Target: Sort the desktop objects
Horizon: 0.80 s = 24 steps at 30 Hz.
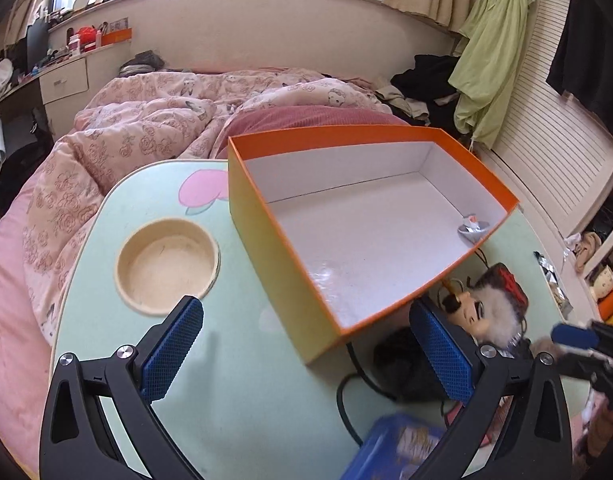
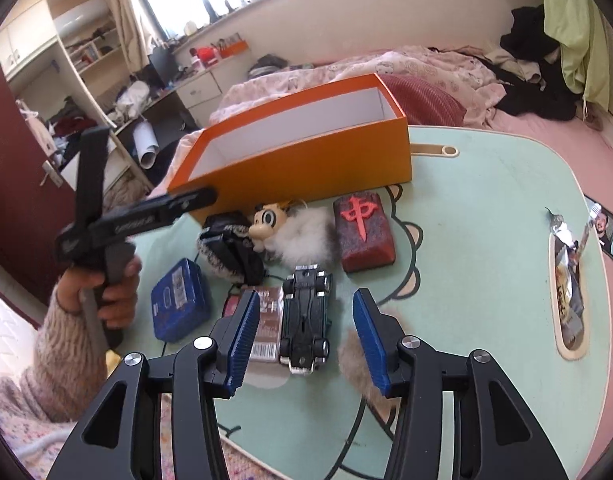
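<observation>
On the glossy mint lap table (image 2: 486, 248), the rectangular orange cardboard box (image 2: 306, 156) stands far-left. Near it lie a red mahjong-tile block (image 2: 364, 232), fluffy plush keychain (image 2: 294, 236) and upturned black toy car (image 2: 306, 316), between the right gripper (image 2: 306, 336)'s parted ribbed pads. The left gripper (image 1: 306, 354) gapes wide, empty.

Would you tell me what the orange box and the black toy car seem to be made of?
The orange box looks like matte cardboard: thin straight walls, folded corners, plain white inside. The black toy car lies upside down; its glossy underside with moulded detail suggests plastic, possibly die-cast metal, and that cannot be told from here.
</observation>
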Each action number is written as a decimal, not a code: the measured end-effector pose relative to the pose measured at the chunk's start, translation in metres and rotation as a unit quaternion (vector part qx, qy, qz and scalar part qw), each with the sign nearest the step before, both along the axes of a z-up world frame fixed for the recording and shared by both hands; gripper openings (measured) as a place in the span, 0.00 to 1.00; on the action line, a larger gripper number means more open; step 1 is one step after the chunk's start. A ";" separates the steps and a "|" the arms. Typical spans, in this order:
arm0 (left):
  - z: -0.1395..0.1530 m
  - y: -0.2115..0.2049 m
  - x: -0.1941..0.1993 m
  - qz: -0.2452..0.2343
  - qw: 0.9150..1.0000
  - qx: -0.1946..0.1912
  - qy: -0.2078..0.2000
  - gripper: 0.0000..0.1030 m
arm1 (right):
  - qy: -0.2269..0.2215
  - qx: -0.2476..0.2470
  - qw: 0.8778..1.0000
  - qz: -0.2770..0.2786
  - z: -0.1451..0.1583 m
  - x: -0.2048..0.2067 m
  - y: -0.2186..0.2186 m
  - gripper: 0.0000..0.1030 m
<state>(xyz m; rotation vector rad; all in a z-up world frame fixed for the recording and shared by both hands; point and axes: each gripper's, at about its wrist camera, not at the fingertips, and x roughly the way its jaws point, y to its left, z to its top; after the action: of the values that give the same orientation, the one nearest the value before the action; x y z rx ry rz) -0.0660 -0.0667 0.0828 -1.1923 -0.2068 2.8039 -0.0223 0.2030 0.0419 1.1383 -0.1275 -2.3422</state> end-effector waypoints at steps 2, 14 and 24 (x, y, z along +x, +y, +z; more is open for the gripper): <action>0.002 0.001 -0.007 0.000 1.000 -0.008 0.003 1.00 | 0.009 0.013 1.000 0.007 -0.001 0.010 0.000 0.46; 0.052 0.008 0.017 -0.028 0.999 -0.003 0.046 1.00 | 0.002 0.099 0.994 0.035 -0.030 0.049 -0.007 0.50; 0.085 0.048 -0.078 -0.101 0.987 0.050 -0.111 0.93 | 0.057 0.141 0.988 0.003 -0.046 0.045 -0.018 0.74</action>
<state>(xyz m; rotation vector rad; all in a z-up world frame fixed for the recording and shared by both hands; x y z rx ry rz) -0.1437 -0.0192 0.1678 -1.4146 -0.2236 2.4584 0.0225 0.1848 -0.0041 1.1248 0.2556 -2.4690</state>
